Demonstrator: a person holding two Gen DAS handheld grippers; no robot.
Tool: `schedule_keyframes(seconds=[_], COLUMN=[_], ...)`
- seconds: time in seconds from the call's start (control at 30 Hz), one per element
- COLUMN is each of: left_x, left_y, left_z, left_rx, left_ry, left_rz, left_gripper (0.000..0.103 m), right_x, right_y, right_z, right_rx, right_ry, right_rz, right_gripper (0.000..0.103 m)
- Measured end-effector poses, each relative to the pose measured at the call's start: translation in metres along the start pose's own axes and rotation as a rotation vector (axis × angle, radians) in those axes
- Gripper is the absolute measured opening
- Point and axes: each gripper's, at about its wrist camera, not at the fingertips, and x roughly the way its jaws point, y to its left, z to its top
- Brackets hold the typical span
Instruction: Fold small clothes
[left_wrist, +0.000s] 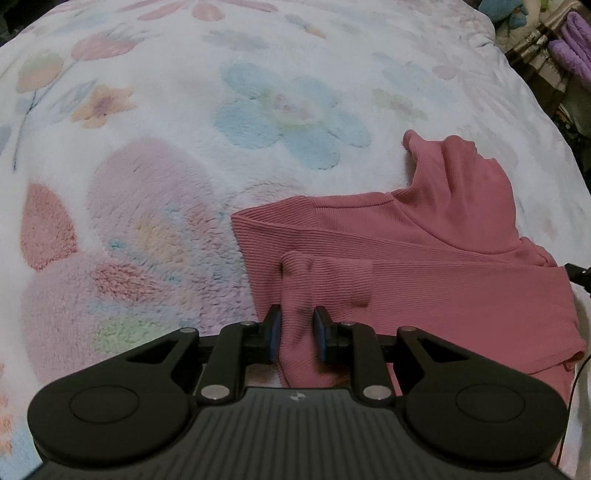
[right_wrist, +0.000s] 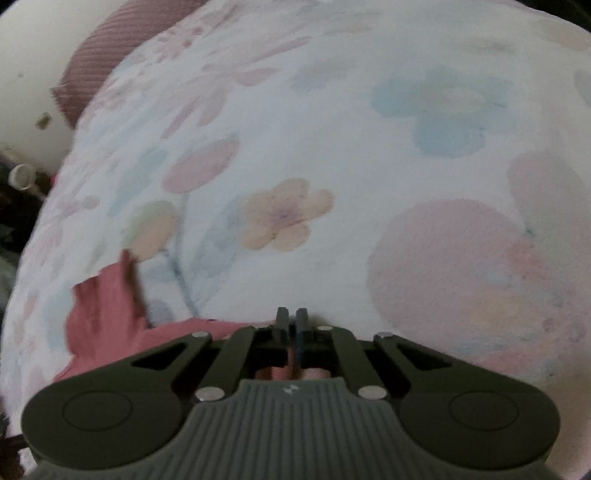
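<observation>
A small pink ribbed turtleneck top lies on a fluffy floral blanket, its collar pointing away at upper right. One sleeve is folded across the body, cuff toward the left. My left gripper has its jaws around this sleeve, fabric bunched between the blue pads, which stand a little apart. My right gripper is shut with pink fabric showing between and behind the fingers. The same pink top trails to the lower left in the right wrist view, blurred.
The blanket covers a bed. Purple folded cloth and a blue toy lie past the bed's far right edge. A dusky pink pillow and a white wall sit at the upper left in the right wrist view.
</observation>
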Motion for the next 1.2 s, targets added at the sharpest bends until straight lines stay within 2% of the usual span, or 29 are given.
schedule_keyframes(seconds=[0.03, 0.07, 0.1, 0.27, 0.4, 0.43, 0.47, 0.53, 0.6, 0.7, 0.77, 0.83, 1.07, 1.13, 1.2], left_x=[0.000, -0.001, -0.001, -0.006, -0.008, -0.008, -0.009, -0.009, -0.006, -0.002, -0.010, -0.022, -0.059, -0.054, -0.042], left_y=[0.000, 0.000, 0.000, 0.001, -0.001, -0.002, -0.002, -0.004, -0.008, -0.016, -0.018, -0.020, -0.030, -0.035, -0.038], left_z=[0.000, 0.000, 0.000, -0.001, -0.002, -0.001, -0.001, -0.001, -0.001, -0.003, -0.003, -0.005, -0.021, -0.027, -0.032], left_rx=[-0.004, -0.008, -0.010, -0.020, -0.036, -0.039, -0.041, -0.032, -0.010, 0.019, 0.035, 0.047, 0.098, 0.119, 0.134], left_ry=[-0.001, -0.001, 0.000, -0.002, -0.004, -0.004, -0.004, 0.003, 0.004, 0.000, -0.013, -0.028, -0.071, -0.049, -0.024], left_rz=[-0.002, -0.004, -0.007, -0.024, -0.019, -0.017, -0.014, -0.003, 0.015, 0.051, 0.053, 0.038, -0.042, -0.038, 0.006], left_gripper=[0.025, 0.025, 0.025, 0.026, 0.026, 0.026, 0.026, 0.026, 0.026, 0.026, 0.026, 0.026, 0.026, 0.026, 0.026], right_x=[-0.007, -0.014, -0.021, -0.040, -0.027, -0.022, -0.020, -0.022, -0.027, -0.016, -0.024, -0.043, -0.082, -0.080, -0.071], right_y=[0.000, 0.002, 0.004, 0.006, 0.003, 0.003, 0.004, 0.006, 0.005, -0.001, 0.001, 0.007, 0.042, 0.048, 0.046], right_z=[-0.001, -0.002, -0.005, -0.032, -0.038, -0.038, -0.038, -0.038, -0.038, -0.042, -0.044, -0.046, -0.083, -0.098, -0.110], right_rx=[-0.001, -0.010, -0.024, -0.038, 0.011, 0.019, 0.007, -0.010, -0.029, -0.022, -0.045, -0.076, -0.341, -0.413, -0.432], right_ry=[-0.019, -0.037, -0.045, -0.003, 0.044, 0.048, 0.037, 0.015, 0.003, 0.061, 0.042, -0.001, -0.002, 0.006, 0.035], right_rz=[-0.002, 0.000, 0.007, 0.053, 0.078, 0.080, 0.060, 0.048, -0.003, -0.003, -0.009, 0.007, -0.014, -0.046, -0.069], right_gripper=[0.013, 0.028, 0.030, 0.029, 0.029, 0.019, 0.000, 0.000, 0.000, 0.000, 0.010, 0.013, 0.013, 0.013, 0.012])
